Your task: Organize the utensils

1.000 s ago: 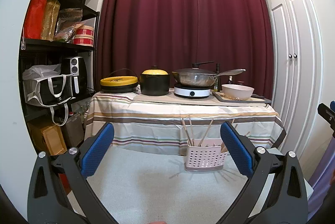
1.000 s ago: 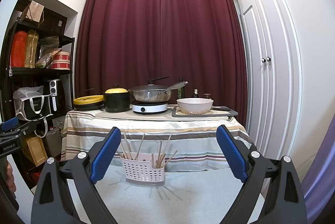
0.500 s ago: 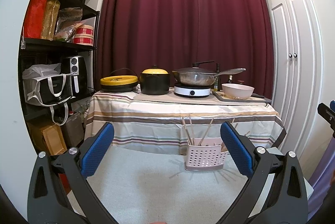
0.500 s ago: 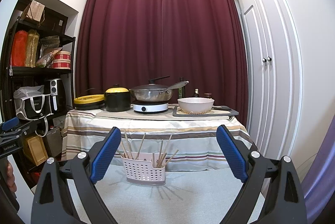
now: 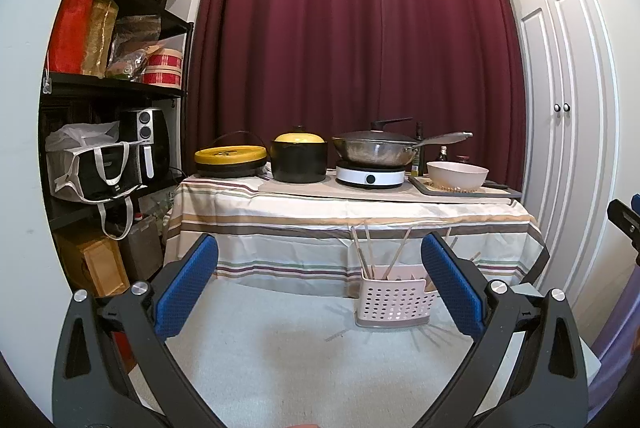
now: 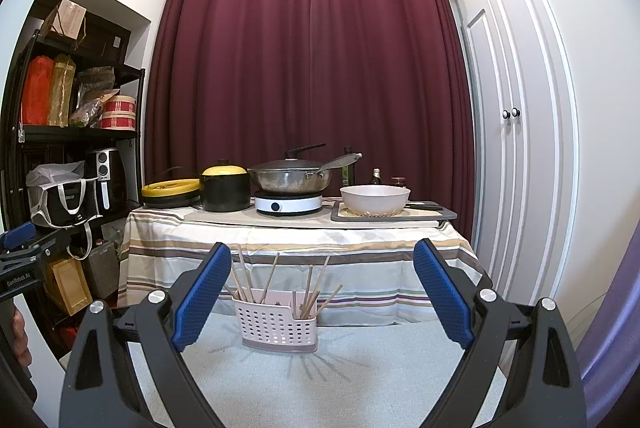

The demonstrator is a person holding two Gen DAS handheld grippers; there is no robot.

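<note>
Nothing has shifted much since a second ago: you hold both grippers steady, jaws spread wide and empty, above the pale grey mat (image 6: 360, 380). Behind it stands the striped-cloth table (image 5: 304, 228) with pots and a wok. Your perforated pink plastic caddy of wooden chopsticks (image 6: 280, 324) sits at the mat's far edge, between the right gripper (image 6: 322, 296) fingers toward the left one, while it is just inside the left gripper (image 5: 320, 288)'s right finger.

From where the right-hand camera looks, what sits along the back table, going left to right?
Flat yellow-lidded pan → black pot with a yellow lid → wok on a white hotplate → white bowl on a grey tray.
</note>
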